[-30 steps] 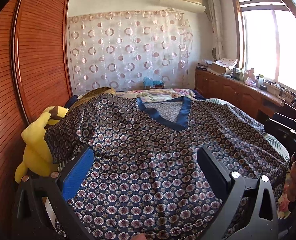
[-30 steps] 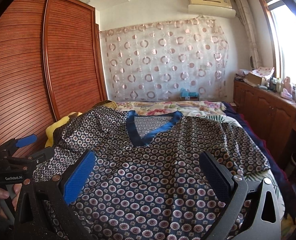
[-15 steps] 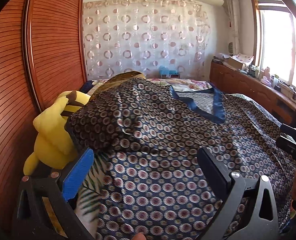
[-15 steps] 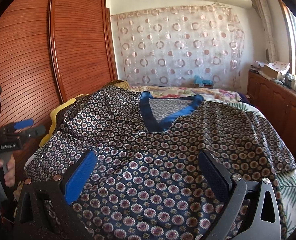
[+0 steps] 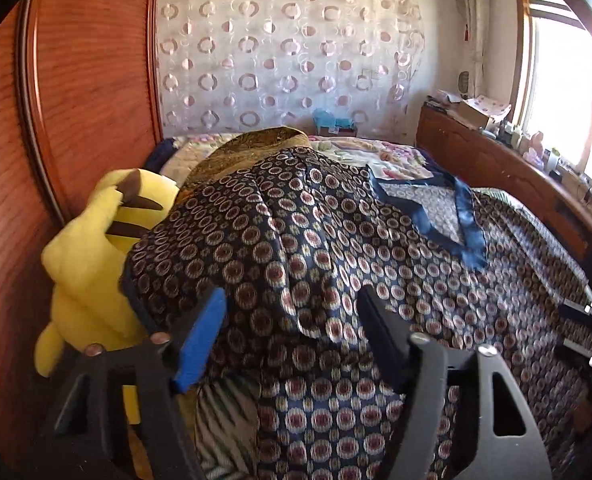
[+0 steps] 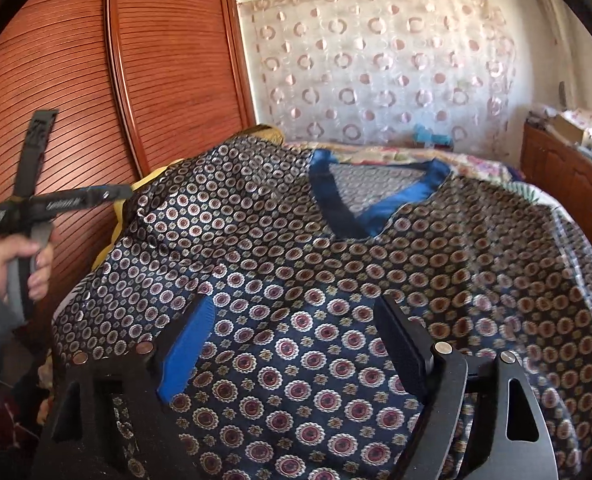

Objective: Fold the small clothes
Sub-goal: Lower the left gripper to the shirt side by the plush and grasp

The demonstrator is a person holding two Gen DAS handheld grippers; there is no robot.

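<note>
Silky patterned cloth fills the space under both claws: the left claw (image 5: 291, 320) and right claw (image 6: 296, 332) each gape wide above the shirt (image 6: 336, 280), gripping nothing. This shirt lies spread face-up on the bed (image 5: 356, 148), blue V-neck collar (image 6: 376, 208) beyond the claws. Left of the collar, one sleeve humps over a yellow plush toy (image 5: 91, 256). Folding looks barely begun; no fold shows.

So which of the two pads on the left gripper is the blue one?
The pad nearest the yellow plush toy. It is bright blue; the pad on the other finger is black. The patterned shirt lies between them.
</note>
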